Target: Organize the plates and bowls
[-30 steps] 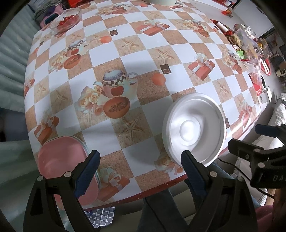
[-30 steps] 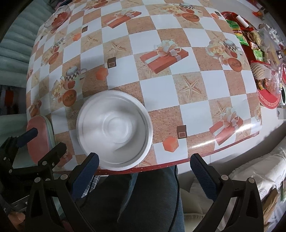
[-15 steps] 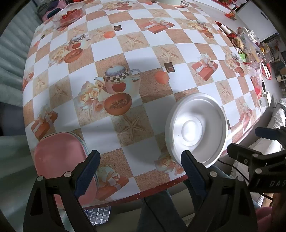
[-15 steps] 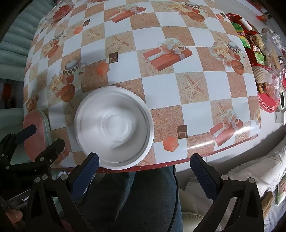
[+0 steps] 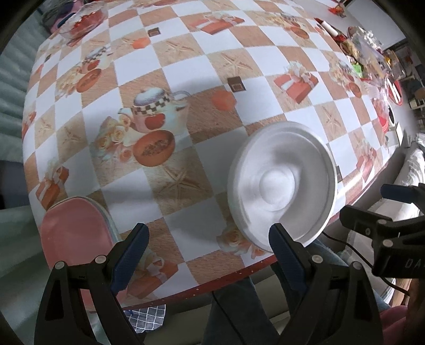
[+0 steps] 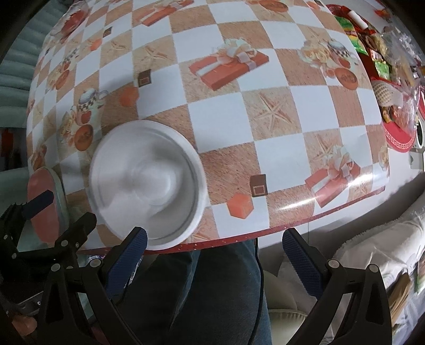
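Note:
A white round bowl [image 5: 283, 183] sits near the front edge of the checkered table [image 5: 186, 79]. A pink plate [image 5: 71, 233] lies at the table's left front corner. My left gripper [image 5: 207, 254] hangs open above the front edge, between the pink plate and the bowl, its right finger over the bowl's near rim. In the right wrist view the same bowl [image 6: 147, 183] is at lower left and the pink plate [image 6: 43, 199] at far left. My right gripper [image 6: 215, 260] is open over the table's edge, with nothing between its fingers.
A glass bowl of red fruit [image 5: 83, 20] stands at the far left of the table. Snack packets and a red tray [image 6: 393, 79] crowd the right end. A person's legs in jeans [image 6: 212, 292] are below the front edge, with a pale sofa [image 6: 372, 252] to the right.
Both views have shifted slightly, so the bowl and pink plate sit a little lower and closer. Both grippers stay open, and nothing on the table moved.

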Demonstrator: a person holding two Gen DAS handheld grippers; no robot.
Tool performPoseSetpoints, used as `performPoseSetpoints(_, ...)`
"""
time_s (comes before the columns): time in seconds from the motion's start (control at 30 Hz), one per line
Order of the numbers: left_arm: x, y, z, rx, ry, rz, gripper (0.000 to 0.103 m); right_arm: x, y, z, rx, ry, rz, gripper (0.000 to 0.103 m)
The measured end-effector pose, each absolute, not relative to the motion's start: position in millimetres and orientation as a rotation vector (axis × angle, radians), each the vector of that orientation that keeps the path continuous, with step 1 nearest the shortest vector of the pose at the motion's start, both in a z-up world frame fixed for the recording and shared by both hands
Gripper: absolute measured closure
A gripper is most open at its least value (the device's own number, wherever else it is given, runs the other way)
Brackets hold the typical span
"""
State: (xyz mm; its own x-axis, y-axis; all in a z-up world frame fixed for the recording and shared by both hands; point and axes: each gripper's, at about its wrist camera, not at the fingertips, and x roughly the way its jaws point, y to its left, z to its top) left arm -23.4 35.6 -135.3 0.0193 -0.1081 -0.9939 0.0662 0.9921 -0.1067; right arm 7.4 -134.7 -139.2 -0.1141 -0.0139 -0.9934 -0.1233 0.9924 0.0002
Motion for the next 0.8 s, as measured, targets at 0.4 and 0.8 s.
performPoseSetpoints(0.4,-12.4,19.3,-147.5,-0.008,1.576,-0.121,0.01,16.1,-152.2,-153.3,-0.081,1.713,0.086,0.0)
performPoseSetpoints(0.8,1.4,11.6,-171.7,-0.006,1.595,-0.073,0.01,31.0,-153.0,-175.4,-0.049,1.718,0.091,0.0)
